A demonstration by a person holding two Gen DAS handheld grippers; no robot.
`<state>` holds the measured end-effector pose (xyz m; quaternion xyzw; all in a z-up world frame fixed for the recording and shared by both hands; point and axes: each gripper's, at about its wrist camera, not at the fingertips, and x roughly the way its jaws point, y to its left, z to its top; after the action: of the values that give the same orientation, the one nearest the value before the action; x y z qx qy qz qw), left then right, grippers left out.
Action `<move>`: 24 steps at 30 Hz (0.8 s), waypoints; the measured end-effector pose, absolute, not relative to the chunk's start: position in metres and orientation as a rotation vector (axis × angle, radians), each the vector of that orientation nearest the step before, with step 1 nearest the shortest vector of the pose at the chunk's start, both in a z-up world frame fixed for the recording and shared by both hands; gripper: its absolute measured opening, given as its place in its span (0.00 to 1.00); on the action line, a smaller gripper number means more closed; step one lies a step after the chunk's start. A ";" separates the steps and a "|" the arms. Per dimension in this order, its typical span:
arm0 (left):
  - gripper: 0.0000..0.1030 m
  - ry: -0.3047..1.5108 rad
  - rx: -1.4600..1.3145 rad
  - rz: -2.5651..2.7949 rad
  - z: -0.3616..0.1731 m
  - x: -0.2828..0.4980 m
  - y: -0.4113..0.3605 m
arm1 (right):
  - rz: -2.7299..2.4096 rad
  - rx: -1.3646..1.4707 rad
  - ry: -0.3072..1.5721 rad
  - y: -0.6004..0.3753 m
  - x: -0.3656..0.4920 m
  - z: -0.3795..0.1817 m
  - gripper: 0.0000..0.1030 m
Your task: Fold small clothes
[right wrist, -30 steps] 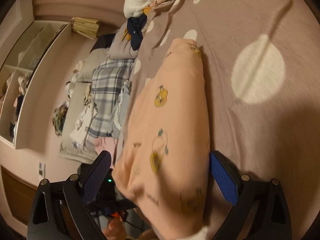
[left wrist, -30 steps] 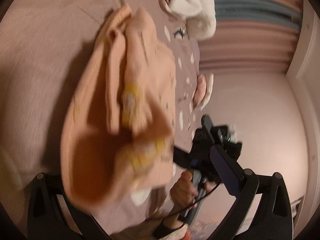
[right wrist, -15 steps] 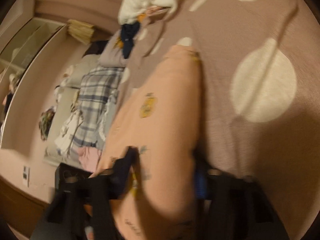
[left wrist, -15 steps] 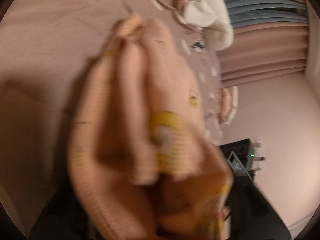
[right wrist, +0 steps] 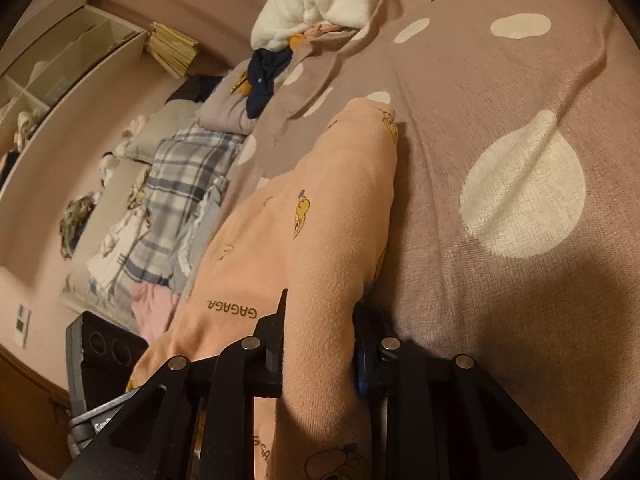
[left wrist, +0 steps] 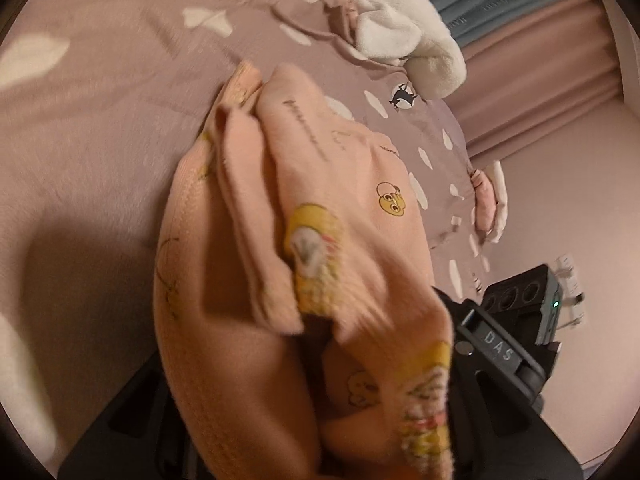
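On the bed (right wrist: pixel 500 80), the right claw (right wrist: pixel 318 344) is clamped on the peach garment (right wrist: pixel 320 216); the left claw's grip is hidden under cloth. Lower both ends together, I judge, keeping edges level.

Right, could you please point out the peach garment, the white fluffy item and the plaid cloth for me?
peach garment (right wrist: pixel 320 216): right wrist view, on its smooth folded top.
white fluffy item (left wrist: pixel 400 28): left wrist view, on its plush middle.
plaid cloth (right wrist: pixel 180 184): right wrist view, on its checked middle.
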<state>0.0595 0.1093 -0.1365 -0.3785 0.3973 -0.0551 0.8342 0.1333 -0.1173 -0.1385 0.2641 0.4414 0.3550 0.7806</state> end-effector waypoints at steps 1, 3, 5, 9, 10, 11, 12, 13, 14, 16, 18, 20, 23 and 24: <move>0.24 0.834 -0.788 -0.116 -0.134 0.058 0.107 | 0.771 0.580 0.948 -0.118 0.132 -0.137 0.24; 0.24 0.820 -0.768 -0.114 -0.129 0.055 0.104 | 0.783 0.589 0.929 -0.121 0.130 -0.131 0.24; 0.24 0.805 -0.758 -0.119 -0.122 0.053 0.102 | 0.776 0.565 0.908 -0.122 0.125 -0.123 0.24; 0.24 0.753 -0.746 -0.146 -0.101 0.048 0.094 | 0.782 0.528 0.857 -0.126 0.112 -0.098 0.24; 0.24 0.735 -0.736 -0.162 -0.094 0.045 0.090 | 0.780 0.508 0.840 -0.128 0.109 -0.089 0.24; 0.24 0.722 -0.726 -0.172 -0.087 0.046 0.085 | 0.779 0.483 0.811 -0.132 0.103 -0.076 0.24; 0.24 0.705 -0.705 -0.186 -0.078 0.044 0.078 | 0.777 0.469 0.792 -0.135 0.100 -0.069 0.24; 0.24 0.686 -0.672 -0.205 -0.067 0.042 0.069 | 0.776 0.456 0.768 -0.141 0.097 -0.060 0.24; 0.24 0.667 -0.648 -0.221 -0.058 0.041 0.062 | 0.775 0.447 0.737 -0.149 0.092 -0.048 0.24; 0.24 0.638 -0.638 -0.240 -0.047 0.037 0.052 | 0.773 0.448 0.701 -0.162 0.090 -0.035 0.24; 0.24 0.615 -0.620 -0.243 -0.035 0.038 0.040 | 0.769 0.439 0.679 -0.171 0.091 -0.024 0.24; 0.24 0.604 -0.594 -0.232 -0.026 0.041 0.027 | 0.758 0.412 0.660 -0.177 0.093 -0.013 0.24; 0.29 0.599 -0.546 -0.213 -0.019 0.048 0.013 | 0.748 0.345 0.646 -0.181 0.100 0.000 0.24; 0.31 0.610 -0.542 -0.204 -0.021 0.050 0.012 | 0.724 0.330 0.670 -0.184 0.107 0.000 0.24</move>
<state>0.0504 0.0116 -0.0206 -0.2632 0.2960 -0.0991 0.9128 0.1073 -0.1841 -0.0001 0.1576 0.3201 0.3460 0.8677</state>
